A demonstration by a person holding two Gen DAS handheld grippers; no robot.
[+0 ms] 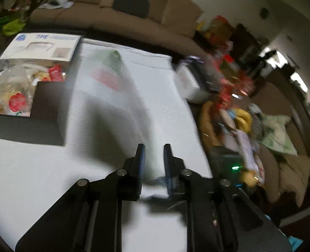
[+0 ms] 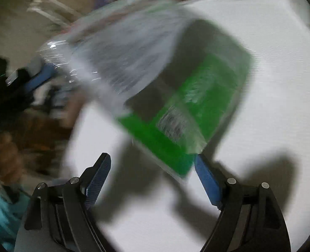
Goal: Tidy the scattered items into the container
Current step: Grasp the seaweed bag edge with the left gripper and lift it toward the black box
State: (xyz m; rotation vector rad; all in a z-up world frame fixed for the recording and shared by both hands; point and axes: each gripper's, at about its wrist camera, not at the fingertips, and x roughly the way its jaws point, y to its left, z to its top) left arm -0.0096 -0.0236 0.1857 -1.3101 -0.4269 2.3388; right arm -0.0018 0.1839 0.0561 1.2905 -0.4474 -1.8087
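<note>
My left gripper (image 1: pixel 154 159) is shut on the edge of a clear plastic bag (image 1: pixel 121 96), which holds a pack with a green and red label. The bag hangs blurred above the white table (image 1: pixel 28 178). In the right wrist view the same bag (image 2: pixel 176 96) shows a green card inside, and the left gripper's blue pads (image 2: pixel 43 73) pinch its top at the left. My right gripper (image 2: pixel 153 159) stands open just below the bag. The bag's lower corner is close to its right finger; contact cannot be told. The black container (image 1: pixel 45 109) at the left holds several wrapped items.
A white printed lid (image 1: pixel 41 48) leans behind the container. A white box with a dark remote (image 1: pixel 188 84) sits at the table's far right edge. Beyond it is a cluttered basket (image 1: pixel 235 121), with a brown sofa (image 1: pixel 113 21) behind. A hand (image 2: pixel 7 157) shows at the left.
</note>
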